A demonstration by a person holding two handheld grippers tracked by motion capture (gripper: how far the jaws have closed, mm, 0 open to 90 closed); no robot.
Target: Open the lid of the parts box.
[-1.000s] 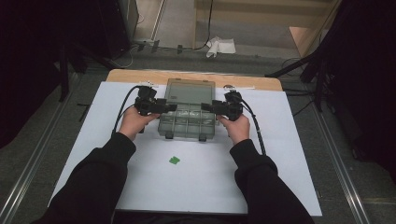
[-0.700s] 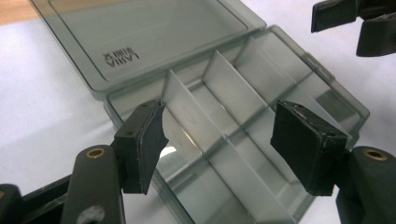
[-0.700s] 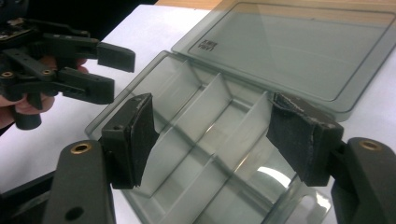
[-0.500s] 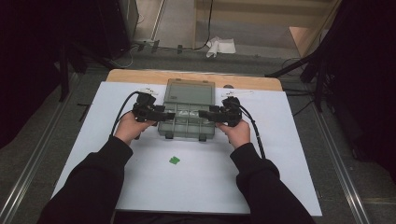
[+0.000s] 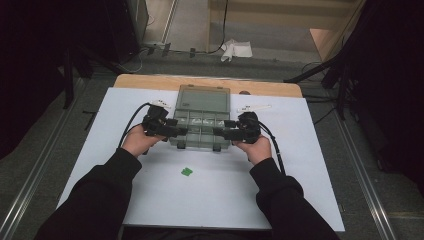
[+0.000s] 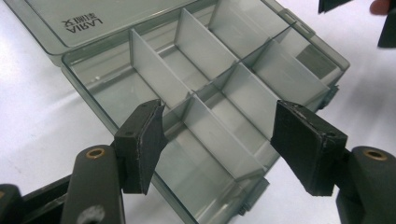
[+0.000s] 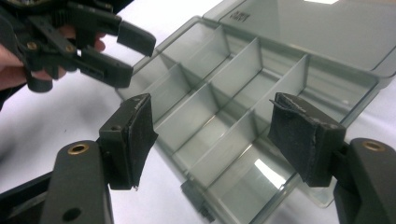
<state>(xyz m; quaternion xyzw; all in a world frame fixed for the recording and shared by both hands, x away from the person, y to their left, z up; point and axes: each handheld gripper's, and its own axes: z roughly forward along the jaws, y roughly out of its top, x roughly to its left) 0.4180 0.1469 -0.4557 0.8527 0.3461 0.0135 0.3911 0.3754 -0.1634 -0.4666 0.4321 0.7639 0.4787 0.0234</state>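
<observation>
Lid lettering: the raised print on the organizer box (image 6: 196, 93) lid is cut by the frame edge in my right gripper view.
Green scrap (image 5: 186, 172): too small to identify.
White bundle (image 5: 236, 50) on floor: blurred, can't tell.

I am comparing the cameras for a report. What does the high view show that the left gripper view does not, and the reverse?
High view alone: the small green piece on the white table sheet, both black-sleeved forearms, and the right gripper at the box's side.
Left gripper view alone: the left gripper with jaws apart, and mirrored lettering on the clear lid.
Both: the open smoky-grey plastic compartment box, its compartments empty.
</observation>
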